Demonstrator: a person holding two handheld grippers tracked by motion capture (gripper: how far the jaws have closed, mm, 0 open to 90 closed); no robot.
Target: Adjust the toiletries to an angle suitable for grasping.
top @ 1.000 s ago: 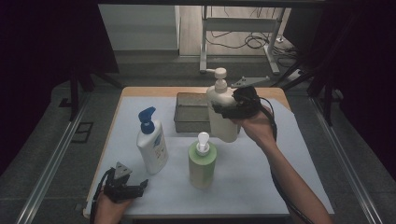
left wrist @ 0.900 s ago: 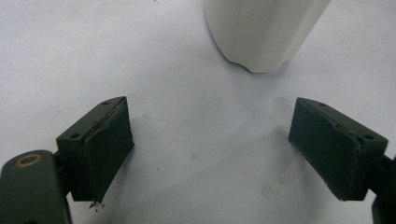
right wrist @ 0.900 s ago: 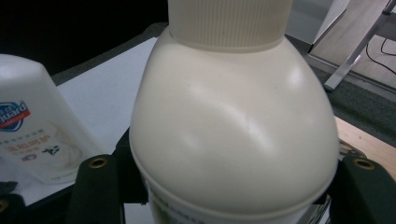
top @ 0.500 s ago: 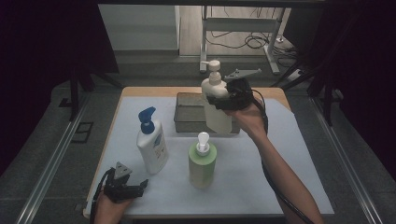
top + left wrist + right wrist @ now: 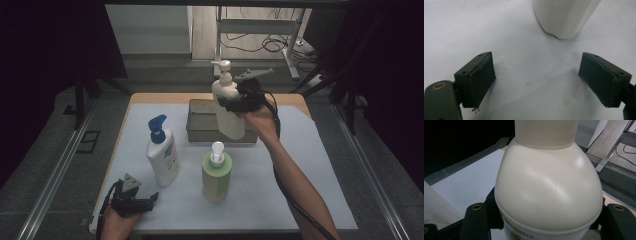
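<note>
While the left gripper (image 5: 134,199) rests at the near left corner of the table (image 5: 320,150), its jaws stand wide apart with nothing between them; in the left gripper view the bare white cover lies under the black pads (image 5: 481,80), and the foot of a white bottle stands a little beyond them, not touched.

A little to the right and farther away stands the white bottle with the blue pump (image 5: 162,156), upright on the white cover. Next to it, near the middle of the table, stands the green bottle with the white pump (image 5: 216,170), also upright and apart from its neighbour.

Behind these two, at the far side, lies the grey tray (image 5: 200,119). Over its right part the right gripper (image 5: 239,100) holds the cream pump bottle (image 5: 227,107), clear of the table and slightly tilted. In the right gripper view the jaws press on both sides of the bottle's body, just below its round shoulder, so the grip looks firm.

I judge that the step in hand is the carrying of this bottle to the tray. The next move calls for bringing the bottle fully over the tray's opening, making it upright, and lowering it until the bottom rests inside. Only then should the jaws open. Care is needed because the bottle is tall and smooth, and it could catch the tray's near wall or tip over when it is released.
</note>
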